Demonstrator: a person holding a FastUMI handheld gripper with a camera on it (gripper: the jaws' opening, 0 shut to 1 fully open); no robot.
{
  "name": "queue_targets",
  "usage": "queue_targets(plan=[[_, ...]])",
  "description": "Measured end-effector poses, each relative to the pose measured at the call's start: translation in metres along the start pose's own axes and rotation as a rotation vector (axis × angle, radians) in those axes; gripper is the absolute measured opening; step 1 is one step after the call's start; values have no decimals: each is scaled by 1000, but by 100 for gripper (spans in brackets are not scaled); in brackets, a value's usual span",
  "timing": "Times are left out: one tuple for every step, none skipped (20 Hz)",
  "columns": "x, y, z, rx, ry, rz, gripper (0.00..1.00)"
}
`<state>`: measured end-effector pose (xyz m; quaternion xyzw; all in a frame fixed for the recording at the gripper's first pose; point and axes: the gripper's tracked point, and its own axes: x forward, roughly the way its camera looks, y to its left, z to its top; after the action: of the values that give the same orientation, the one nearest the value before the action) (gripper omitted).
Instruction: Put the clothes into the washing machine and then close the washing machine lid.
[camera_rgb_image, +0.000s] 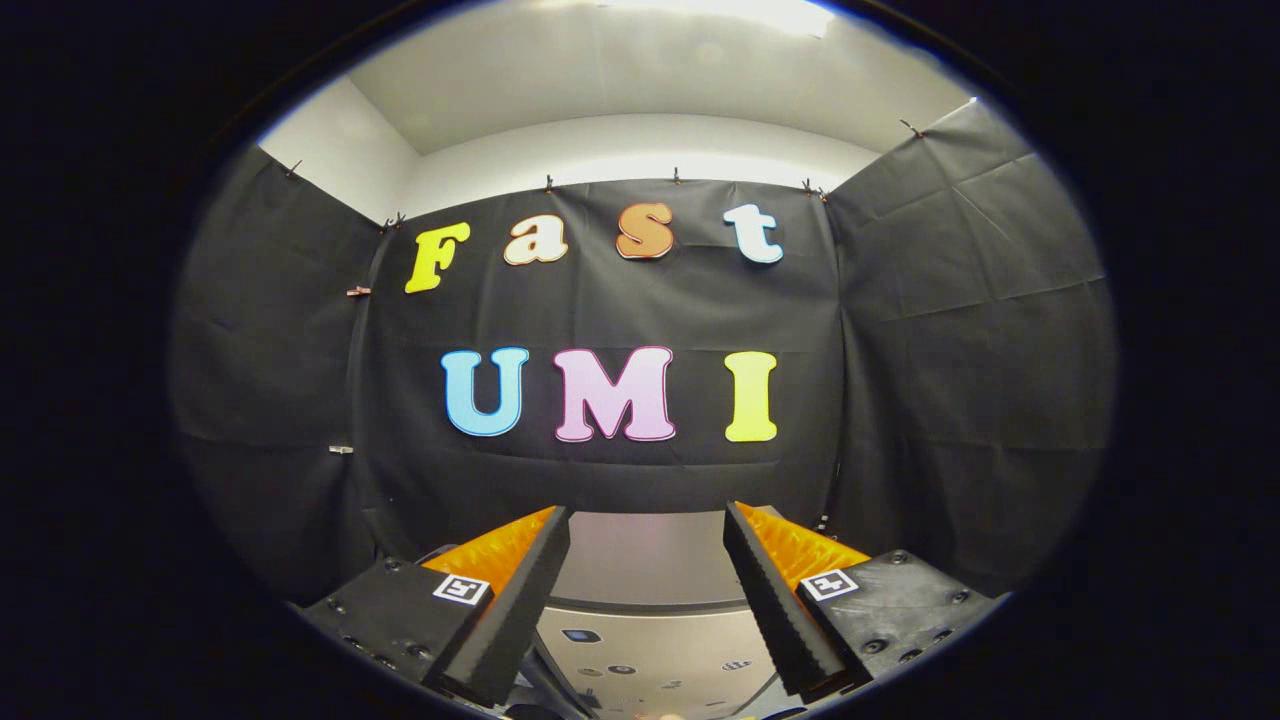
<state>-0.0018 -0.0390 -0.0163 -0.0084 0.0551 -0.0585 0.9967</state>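
Gripper view: the gripper (647, 600) is held level and high, looking straight at the black cloth wall (620, 300) of the booth, with its two fingers (515, 590) spread wide apart and nothing between them — they grip nothing. Below and between the fingers, close in, lies a pale grey surface with a curved front seam and, nearer still, a panel bearing a small dark window and a few small marks; I judge this to be the top of the washing machine (640, 600), with its control panel (650, 670) nearest the camera. The flat, unbroken grey expanse just ahead of the fingers reads as the lid lying down, though the part seen is too small to settle it. No clothes can be made out between the fingers or ahead of them, so their whereabouts cannot be told from this view. The raised, level pose suits a hand standing off from the machine rather than working at it. The scene fits two stages alike — clothes lying elsewhere with the lid down, or clothes already inside with the lid shut over them.
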Motion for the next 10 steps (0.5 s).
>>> queue_targets(plan=[[1, 2, 0, 3, 2, 7, 97], [1, 4, -2, 2, 5, 11, 97], [1, 4, -3, -4, 9, 9, 97], [1, 2, -4, -13, 11, 4, 97], [1, 2, -4, -20, 13, 3, 97], [0, 4, -4, -21, 14, 5, 97], [0, 5, -4, -20, 13, 5, 97], [1, 5, -3, -20, 10, 3, 97], [1, 3, -1, -20, 4, -2, 97], [1, 2, -1, -22, 2, -6, 97]])
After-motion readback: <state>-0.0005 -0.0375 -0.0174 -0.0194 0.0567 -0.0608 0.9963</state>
